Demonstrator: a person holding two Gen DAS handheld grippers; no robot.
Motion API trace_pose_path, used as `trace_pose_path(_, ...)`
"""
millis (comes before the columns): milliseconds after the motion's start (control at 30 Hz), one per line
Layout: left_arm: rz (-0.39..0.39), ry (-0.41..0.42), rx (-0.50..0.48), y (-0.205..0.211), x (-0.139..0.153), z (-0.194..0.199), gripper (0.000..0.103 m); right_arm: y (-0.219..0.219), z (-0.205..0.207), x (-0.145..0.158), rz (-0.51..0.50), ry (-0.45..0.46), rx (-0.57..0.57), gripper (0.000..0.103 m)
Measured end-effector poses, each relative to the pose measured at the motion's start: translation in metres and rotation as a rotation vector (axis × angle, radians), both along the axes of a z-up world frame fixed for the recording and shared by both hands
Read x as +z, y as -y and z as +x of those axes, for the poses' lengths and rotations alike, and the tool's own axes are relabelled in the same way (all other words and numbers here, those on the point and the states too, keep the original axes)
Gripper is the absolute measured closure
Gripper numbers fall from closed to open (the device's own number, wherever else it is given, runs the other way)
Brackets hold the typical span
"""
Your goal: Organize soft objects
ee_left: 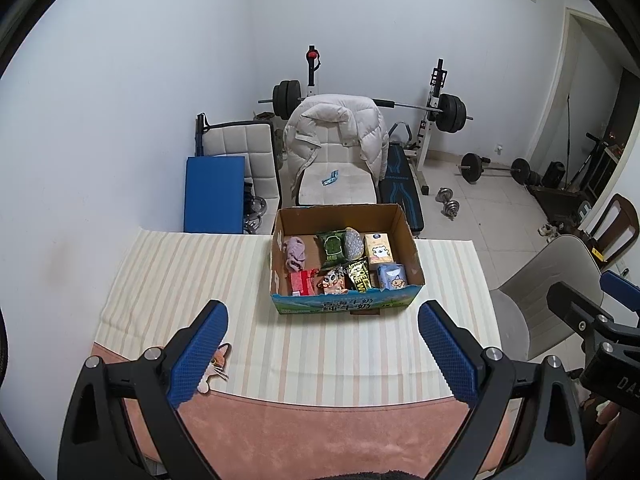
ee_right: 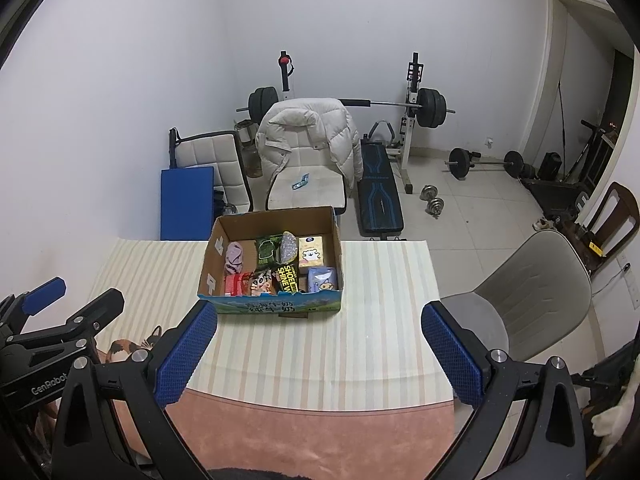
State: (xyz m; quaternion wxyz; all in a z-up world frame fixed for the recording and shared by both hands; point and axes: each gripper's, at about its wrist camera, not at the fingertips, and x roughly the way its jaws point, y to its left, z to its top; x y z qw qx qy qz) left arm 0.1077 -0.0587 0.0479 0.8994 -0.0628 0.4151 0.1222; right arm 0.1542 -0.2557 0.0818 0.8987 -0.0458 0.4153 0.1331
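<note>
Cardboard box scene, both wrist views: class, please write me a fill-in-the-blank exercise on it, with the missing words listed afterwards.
1. The cardboard box stands on a ____ tablecloth.
2. Both the left gripper and the right gripper are ____, holding nothing.
3. The pink cloth lies in the box's far ____ corner.
4. A white puffer jacket hangs over a ____ behind the table.

Missing words: striped; open; left; chair

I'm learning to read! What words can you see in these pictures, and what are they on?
"SHOE SHINE W", cut off: black packet in the cardboard box.
"GenRobot": left claw's body.
"DAS", cut off: right claw's body.
Big Chinese characters on the box front: too blurred.
Other packets: too small.
</note>
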Motion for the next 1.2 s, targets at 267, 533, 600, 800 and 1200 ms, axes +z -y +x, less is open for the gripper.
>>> trace_pose_path(267,-0.002,0.001,-0.004,0.0009,0.0004,-0.0009,0.005,0.0006,0.0007,0.0005,0.002,0.002,-0.002,0.000)
trace_pose_path(533,0.001,0.005,-0.006,0.0012,0.0009,-0.0016,0.005,0.0032,0.0009,-0.0001,0.006,-0.004,-0.005,0.000)
trace_pose_path(600,0.001,0.006,-0.005,0.0021,0.0013,-0.0037,0.005,0.0033,0.0013,-0.0007,0.007,-0.006,-0.005,0.000)
trace_pose_path(800,0.000,0.008,-0.005,0.0030,0.0018,-0.0037,0.005,0.0039,0.0010,-0.0001,0.005,-0.004,-0.004,0.000)
trace_pose_path(1200,0.001,0.012,-0.003,0.0045,0.0043,-0.0063,0.005,0.0044,0.0005,0.0008,0.005,-0.003,-0.006,0.000)
